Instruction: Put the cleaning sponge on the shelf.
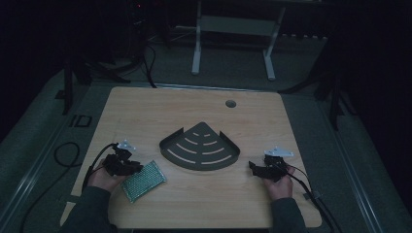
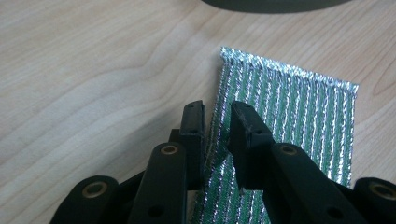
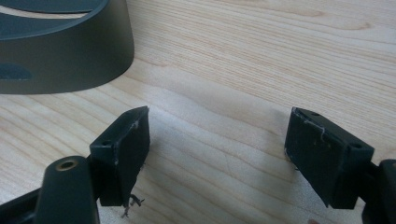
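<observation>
- Green and silver scouring pad (image 1: 144, 180) flat on the wooden table (image 1: 194, 111), toward 7 o'clock on the tabletop, long axis slanting from 8 o'clock up to 2 o'clock.
- Seen close in the left gripper view (image 2: 289, 116): glittery striped weave, silver fringe along the far edge, one long edge running between the two black jaws.
- Left gripper (image 1: 130, 166) at the pad's 10 o'clock corner, resting over that end; jaws partly parted with a narrow gap, straddling the pad's edge (image 2: 216, 122), pads not seen pressing on it.
- Left hand (image 1: 104, 177) wrapped round the gripper body, sleeve entering from 6 o'clock, cable looping off toward 9 o'clock.
- Dark quarter-round corner shelf (image 1: 200, 146) at the table's centre, just beyond the pad toward 1 o'clock, apart from it; slotted floor, raised rim, point aimed at 12 o'clock.
- Right gripper (image 1: 257, 168) at 4 o'clock on the table, well apart from the pad, near the shelf's curved front; jaws spread wide (image 3: 217, 149) over bare wood, nothing between them.
- Shelf's curved wall (image 3: 65, 56) at 10 o'clock in the right gripper view.
- Right hand (image 1: 278, 182) behind it, low on the table.
- Small round hole (image 1: 231, 103) in the tabletop toward 12 o'clock.
</observation>
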